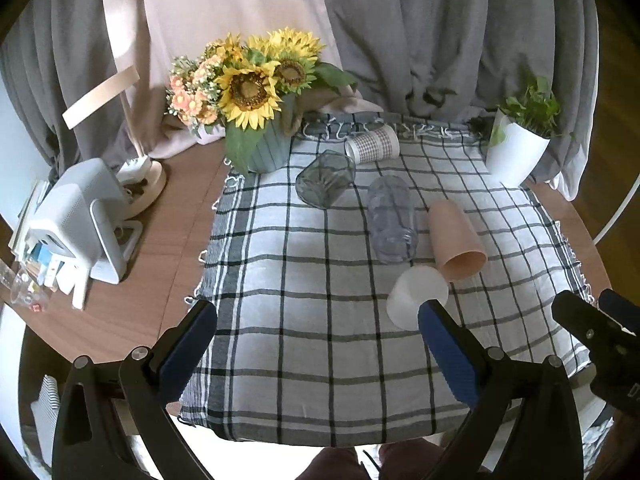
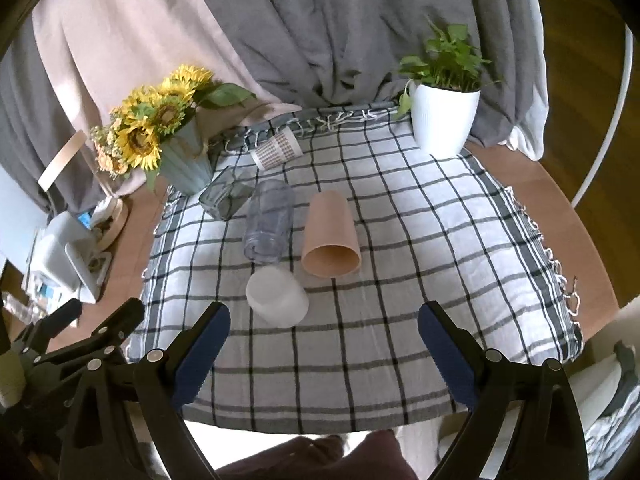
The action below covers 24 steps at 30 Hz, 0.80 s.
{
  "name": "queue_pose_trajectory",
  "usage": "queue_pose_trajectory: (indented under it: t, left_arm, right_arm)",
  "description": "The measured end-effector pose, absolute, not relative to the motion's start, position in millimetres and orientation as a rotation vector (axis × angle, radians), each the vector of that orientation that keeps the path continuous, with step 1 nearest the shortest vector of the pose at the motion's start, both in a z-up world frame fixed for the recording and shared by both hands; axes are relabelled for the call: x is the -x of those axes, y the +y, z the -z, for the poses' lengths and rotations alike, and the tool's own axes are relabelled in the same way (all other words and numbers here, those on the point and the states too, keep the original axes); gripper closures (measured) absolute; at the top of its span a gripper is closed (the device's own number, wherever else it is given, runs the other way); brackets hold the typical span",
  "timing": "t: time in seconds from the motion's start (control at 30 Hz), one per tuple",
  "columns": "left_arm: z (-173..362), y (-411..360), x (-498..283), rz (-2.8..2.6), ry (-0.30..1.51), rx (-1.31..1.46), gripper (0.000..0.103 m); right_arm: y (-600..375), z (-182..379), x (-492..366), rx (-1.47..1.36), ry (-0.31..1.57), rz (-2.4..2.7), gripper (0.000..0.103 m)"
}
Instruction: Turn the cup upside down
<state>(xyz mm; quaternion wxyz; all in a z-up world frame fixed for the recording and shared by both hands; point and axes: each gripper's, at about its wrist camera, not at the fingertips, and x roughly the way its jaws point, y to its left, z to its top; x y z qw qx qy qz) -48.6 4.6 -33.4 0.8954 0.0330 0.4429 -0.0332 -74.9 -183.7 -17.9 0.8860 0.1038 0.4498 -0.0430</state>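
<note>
1. Nearest the viewer, the left gripper and the right gripper are both held wide apart with nothing between the blue pads; each hovers over the near part of a checked cloth.
2. Just beyond the right gripper, at about 11 o'clock from it, a white cup is seen on the cloth. It is short, frosted and plain, and whether it lies on its side or already stands mouth down cannot be told.
3. Behind it, at 12 o'clock, a tan cup lies on its side, mouth toward the viewer, tapered and smooth.
4. At 11 o'clock, touching or nearly touching the tan cup, a clear ribbed cup lies on its side.
5. Farther off, a dark glass cup and a patterned paper cup also lie tipped.
6. At the far edge, a sunflower pot stands at 10 o'clock and a white plant pot at 1 o'clock.
7. Risk, as judged: a tapered cup could roll when nudged, the close neighbours could be knocked, and smooth walls could slip from the pads.
</note>
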Motion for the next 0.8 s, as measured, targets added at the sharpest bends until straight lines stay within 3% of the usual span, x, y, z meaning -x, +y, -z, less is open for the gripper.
queue_pose_trajectory:
  t: [0.8]
  left_arm:
    - [37,18,50,0.070,0.925,-0.058,0.000]
  right_arm:
    - [-162,15,76,-0.196,0.926,0.072,0.008]
